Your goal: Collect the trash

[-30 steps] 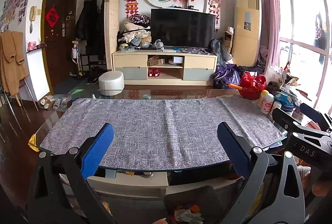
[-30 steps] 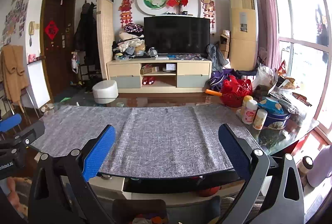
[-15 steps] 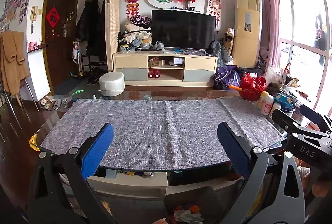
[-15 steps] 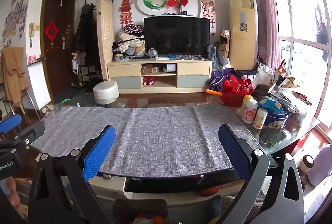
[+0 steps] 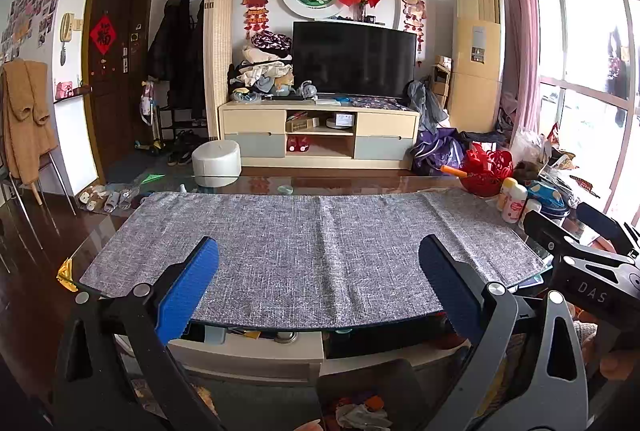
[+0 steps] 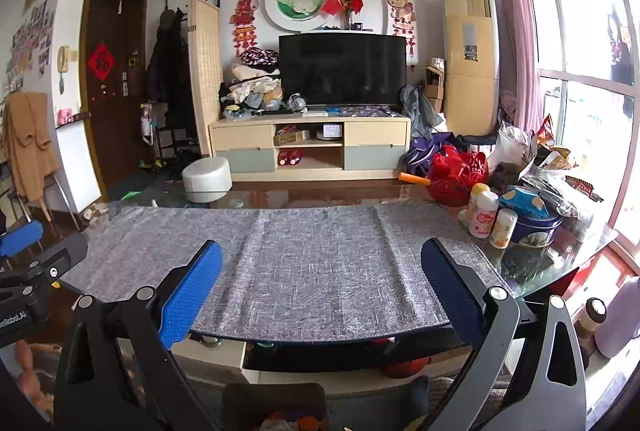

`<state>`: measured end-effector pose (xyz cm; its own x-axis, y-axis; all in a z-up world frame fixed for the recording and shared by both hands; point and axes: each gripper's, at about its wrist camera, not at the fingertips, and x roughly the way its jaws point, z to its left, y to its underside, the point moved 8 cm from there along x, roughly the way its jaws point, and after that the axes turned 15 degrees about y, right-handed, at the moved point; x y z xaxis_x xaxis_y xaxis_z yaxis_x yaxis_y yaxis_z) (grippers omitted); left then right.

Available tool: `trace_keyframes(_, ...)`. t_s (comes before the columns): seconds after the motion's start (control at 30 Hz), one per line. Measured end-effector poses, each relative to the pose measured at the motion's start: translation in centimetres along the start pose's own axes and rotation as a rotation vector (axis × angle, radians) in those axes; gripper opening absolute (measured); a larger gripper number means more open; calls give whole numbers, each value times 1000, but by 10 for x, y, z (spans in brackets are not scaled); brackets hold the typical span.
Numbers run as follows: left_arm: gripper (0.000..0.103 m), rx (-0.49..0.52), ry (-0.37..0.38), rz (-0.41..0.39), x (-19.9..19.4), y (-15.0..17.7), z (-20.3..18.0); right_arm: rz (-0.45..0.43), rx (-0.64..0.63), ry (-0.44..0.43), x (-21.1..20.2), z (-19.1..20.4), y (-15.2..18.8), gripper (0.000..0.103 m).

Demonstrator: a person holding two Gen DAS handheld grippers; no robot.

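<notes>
No trash lies on the grey cloth [image 5: 304, 243]; the likeliest wrappers [image 6: 552, 167] crowd the table's right end.

Left gripper [image 5: 318, 285] and right gripper [image 6: 320, 287] hang released, empty. Reaching there risks toppling the bottles [image 6: 486, 213].

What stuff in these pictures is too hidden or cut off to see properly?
- Colourful scraps, left wrist view: cut off by the bottom edge and the left gripper frame.
- Under the glass table, right wrist view: the grey cloth covers it, so what is beneath is dark and unclear.
- Wrappers and bags, right wrist view: piled together and glared by the window; contents unclear.
- Pale jug, right wrist view: cut by the edge.
</notes>
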<state>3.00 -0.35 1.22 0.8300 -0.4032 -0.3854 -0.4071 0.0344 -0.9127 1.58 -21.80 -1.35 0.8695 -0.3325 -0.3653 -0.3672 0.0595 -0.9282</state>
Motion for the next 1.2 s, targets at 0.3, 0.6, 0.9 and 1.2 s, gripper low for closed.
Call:
trace_keyframes(0.3,95,0,0,0,0,0,0,1,0,0,0,0,0,100)
trace_keyframes(0.6,95,-1,0,0,-1,0,-1,0,1,0,0,-1,0,100)
trace_keyframes(0.9,95,-1,-1,1,-1,1,-1,1,1,0,0,-1,0,100)
trace_keyframes(1.2,95,0,-4,5,-3,1,-3,2,-1,2,-1,0,0,100)
